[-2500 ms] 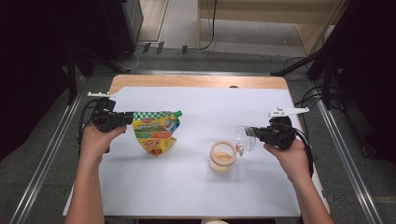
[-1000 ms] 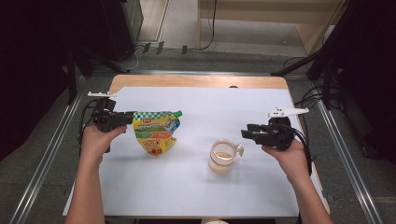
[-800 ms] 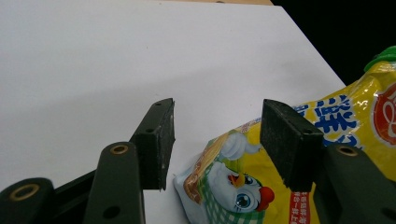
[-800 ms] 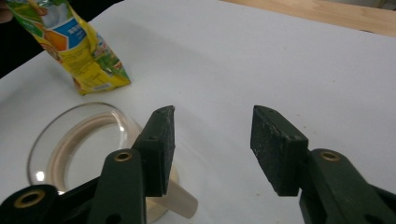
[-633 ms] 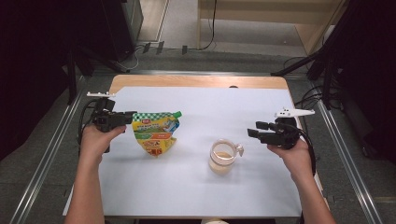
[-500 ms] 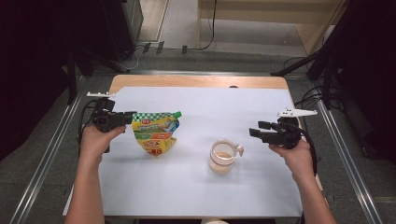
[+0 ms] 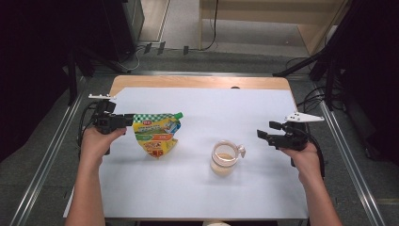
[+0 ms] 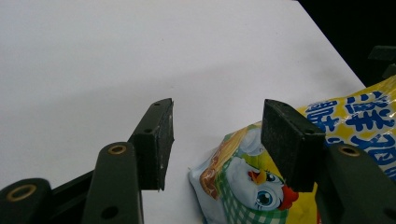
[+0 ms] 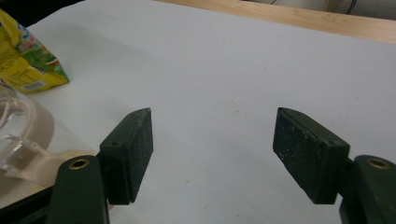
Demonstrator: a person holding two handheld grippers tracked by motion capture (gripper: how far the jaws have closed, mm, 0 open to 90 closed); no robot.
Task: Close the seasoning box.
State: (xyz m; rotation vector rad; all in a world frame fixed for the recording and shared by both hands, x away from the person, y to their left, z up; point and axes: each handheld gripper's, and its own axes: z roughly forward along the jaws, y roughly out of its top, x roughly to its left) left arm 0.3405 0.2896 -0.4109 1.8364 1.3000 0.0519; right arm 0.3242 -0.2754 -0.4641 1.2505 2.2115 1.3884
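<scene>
both sets of black fingers are standing apart with nothing gripped. in the right gripper view the right gripper [image 9: 212, 156] is gaping wide over bare table, its jaws having just been opening, nothing between them. in the left gripper view the left gripper [image 8: 217, 140] is sitting about half open, with the corner of the pouch lying beyond the gap near one pad [image 8: 289, 140] but not pinched.

going by size: the white-covered wooden table [image 7: 202, 101] is taking up the centre of the high view. the yellow and green printed plastic pouch with a green spout cap [image 7: 155, 133] is lying flat at centre left, just beside the left gripper [image 7: 127, 120]. the clear glass mug with a side handle and a pale layer in its bottom [image 7: 225, 157] is standing upright a little right of centre, apart from the right gripper [image 7: 261, 134] at the right.

the pouch is probably going to be soft, light and floppy, its film slippery; taking it by the stiffer top seam near the spout looks safest. the mug is likely rigid, heavier and breakable, with smooth walls; the handle [image 7: 241, 151] or the rim seems the best place to grip.
</scene>
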